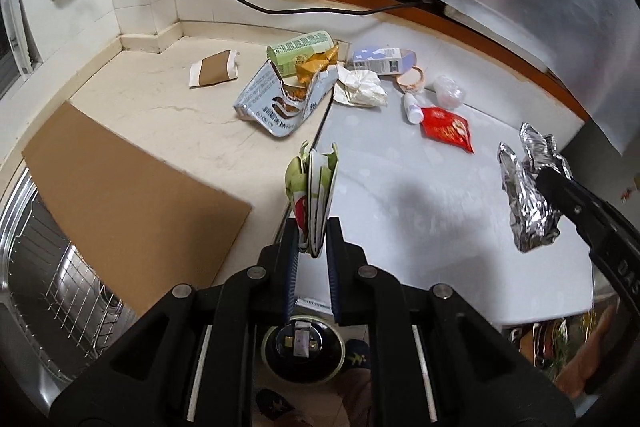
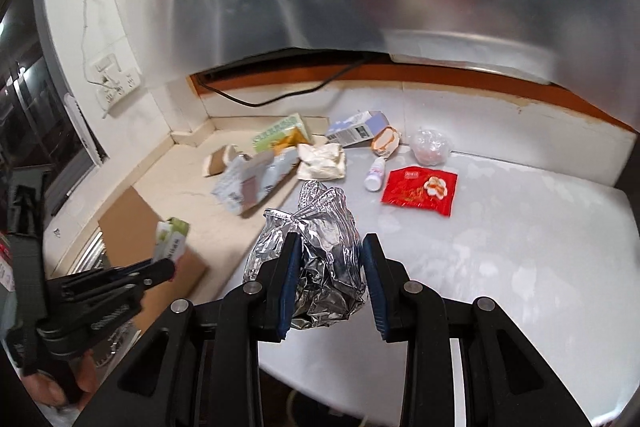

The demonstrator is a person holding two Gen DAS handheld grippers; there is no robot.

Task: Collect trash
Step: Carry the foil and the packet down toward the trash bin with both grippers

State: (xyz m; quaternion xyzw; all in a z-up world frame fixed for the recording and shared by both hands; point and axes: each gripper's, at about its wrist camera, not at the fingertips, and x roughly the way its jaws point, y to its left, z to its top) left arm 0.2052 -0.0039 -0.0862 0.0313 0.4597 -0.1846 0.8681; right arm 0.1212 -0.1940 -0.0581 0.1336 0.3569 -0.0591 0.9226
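Pale stone counter (image 1: pixel 168 107) meets a smooth white top (image 2: pixel 500 267) here, with frosted plastic sheeting hanging over the far wall. Nearest, the left gripper (image 1: pixel 313 227) is pressed together on a flattened green-and-white carton (image 1: pixel 312 187), which stands upright between its blue pads above the seam between the two surfaces. Off to its right, the right gripper (image 2: pixel 330 259) pinches a crumpled foil wad (image 2: pixel 320 255), shiny and creased, lifted just above the white top; the foil bulges out past both fingers. A flat brown cardboard sheet (image 1: pixel 132 187) lies on the counter to the left, partly over a steel sink (image 1: pixel 48 267) with a wire rack. Farther back sits the loose litter: a glossy red packet (image 2: pixel 420 189), a small white bottle (image 2: pixel 375 177) on its side, a torn silver-blue bag (image 1: pixel 276 103), crumpled white paper (image 1: pixel 360 87), a clear plastic cup (image 1: pixel 450 91), a tape ring (image 1: pixel 410 79), a lilac box (image 1: pixel 380 61), a green box (image 1: pixel 300 51) and a squashed paper cup (image 1: pixel 214 69). A black cable (image 1: pixel 280 7) trails along the wall.
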